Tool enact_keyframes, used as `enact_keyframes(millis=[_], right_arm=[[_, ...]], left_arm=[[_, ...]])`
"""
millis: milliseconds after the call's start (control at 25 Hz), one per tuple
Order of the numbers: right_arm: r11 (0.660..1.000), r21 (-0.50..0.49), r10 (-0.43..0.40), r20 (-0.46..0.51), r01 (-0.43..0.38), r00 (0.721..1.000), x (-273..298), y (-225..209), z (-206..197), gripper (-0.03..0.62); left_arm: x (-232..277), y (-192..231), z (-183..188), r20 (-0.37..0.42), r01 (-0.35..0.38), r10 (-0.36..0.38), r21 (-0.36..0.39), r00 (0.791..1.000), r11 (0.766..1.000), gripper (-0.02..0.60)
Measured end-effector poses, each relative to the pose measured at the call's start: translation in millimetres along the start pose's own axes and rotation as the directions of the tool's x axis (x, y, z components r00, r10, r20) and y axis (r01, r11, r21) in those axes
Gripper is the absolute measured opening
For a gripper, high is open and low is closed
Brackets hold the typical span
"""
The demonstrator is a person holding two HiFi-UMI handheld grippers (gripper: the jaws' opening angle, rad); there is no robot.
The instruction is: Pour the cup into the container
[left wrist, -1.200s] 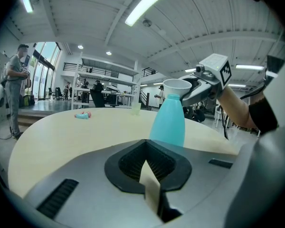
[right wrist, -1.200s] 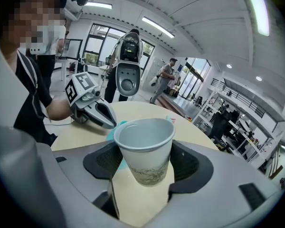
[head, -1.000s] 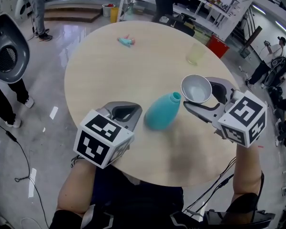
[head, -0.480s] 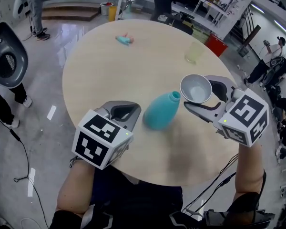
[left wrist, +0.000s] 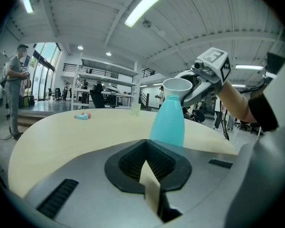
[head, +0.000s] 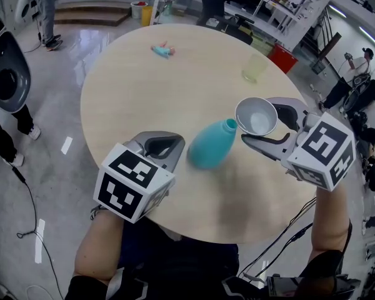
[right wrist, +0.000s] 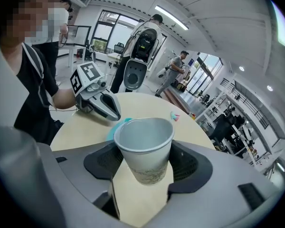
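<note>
Holds white paper cup upright in right gripper, jaws closed on its wall, just beside mouth of teal plastic bottle standing toward tabletop near edge. Shows left gripper nearly closed, empty. Leaves whole pour to do. Counts one cup held, one bottle, one yellowish tumbler, one small toy.

Round table bears teal bottle, yellow cup, small toy.
</note>
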State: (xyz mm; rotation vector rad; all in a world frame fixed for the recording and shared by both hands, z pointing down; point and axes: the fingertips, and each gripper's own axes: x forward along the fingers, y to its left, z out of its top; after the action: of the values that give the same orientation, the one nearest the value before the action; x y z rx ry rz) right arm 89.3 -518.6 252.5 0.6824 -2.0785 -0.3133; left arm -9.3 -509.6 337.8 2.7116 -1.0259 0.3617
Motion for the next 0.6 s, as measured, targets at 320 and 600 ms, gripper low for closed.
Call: enact_keyframes(millis=[320, 600], right_arm=[[1.000, -0.019, 0.001, -0.024, -0.002, 1.000, 2.3, -3.2, 3.3, 0.307], [1.000, -0.023, -0.001, -0.040, 0.000, 0.999, 2.4, -4.3, 4.9, 0.305]], left_arm=[[-1.3, -0.2, 2.2, 0.003, 0.004, -0.004, 0.003, 1.000, 1.000, 0.002], [-3.4, -1.7, 2.5, -0.001, 0.014, -0.014, 0.004, 1.000, 1.000, 0.002]])
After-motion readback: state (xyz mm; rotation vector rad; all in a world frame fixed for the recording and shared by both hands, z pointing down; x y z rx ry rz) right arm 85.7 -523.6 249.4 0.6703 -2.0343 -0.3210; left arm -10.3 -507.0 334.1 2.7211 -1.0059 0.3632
